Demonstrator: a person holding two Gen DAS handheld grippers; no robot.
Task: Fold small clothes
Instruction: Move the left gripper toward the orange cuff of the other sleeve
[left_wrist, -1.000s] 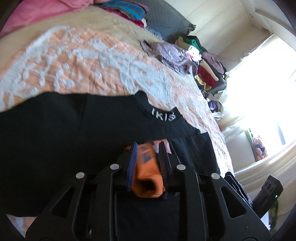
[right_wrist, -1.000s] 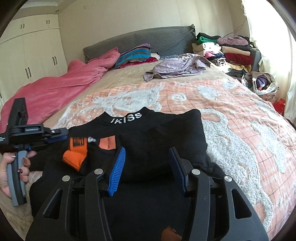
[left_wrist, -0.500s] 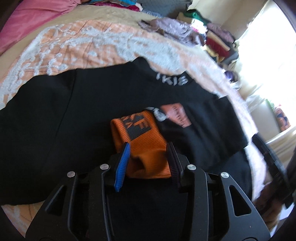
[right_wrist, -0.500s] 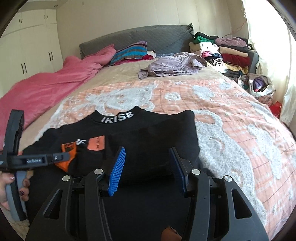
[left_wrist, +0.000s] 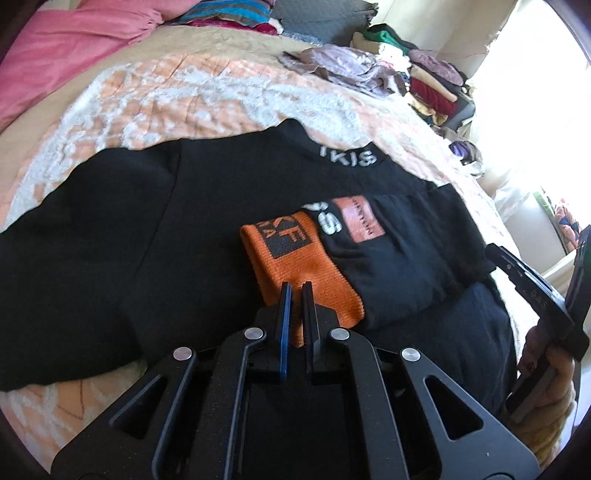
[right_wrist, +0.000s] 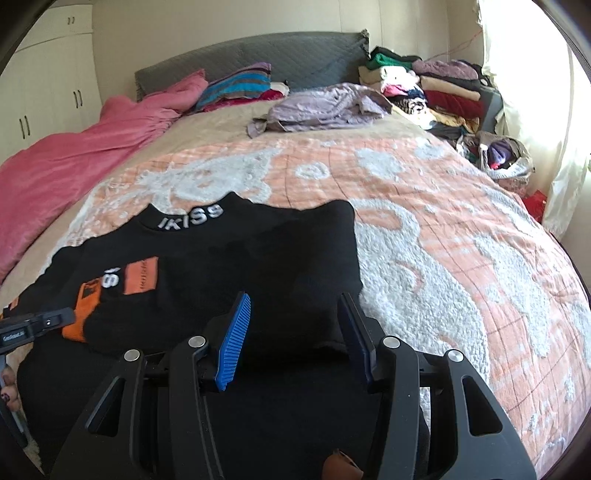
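1. Left to right on the bed: a black top lies spread on the peach-and-white bedspread, collar lettering toward the headboard, one sleeve folded in across the chest so that its orange cuff rests on the front.

2. The left claw has just been closing. Its jaws stand all but together over the near edge of the orange cuff, with orange fabric showing in the narrow gap between them; whether the pads truly pinch the cuff cannot be told for sure.

3. The right claw stands about half open above the black body of the top, with nothing between its pads.

4. Judged from this, the fold is midway: one sleeve is in and the body is still unfolded. The next move likely calls for a firm hold on the fabric at each side, then a level, even carry so the cloth folds without bunching.

5. The left wrist view alone shows the closed jaws on the cuff and, at the right edge, the hand gripping the other handle.

6. The right wrist view alone shows the wardrobe doors, the grey headboard and the top's far right edge against the bedspread.
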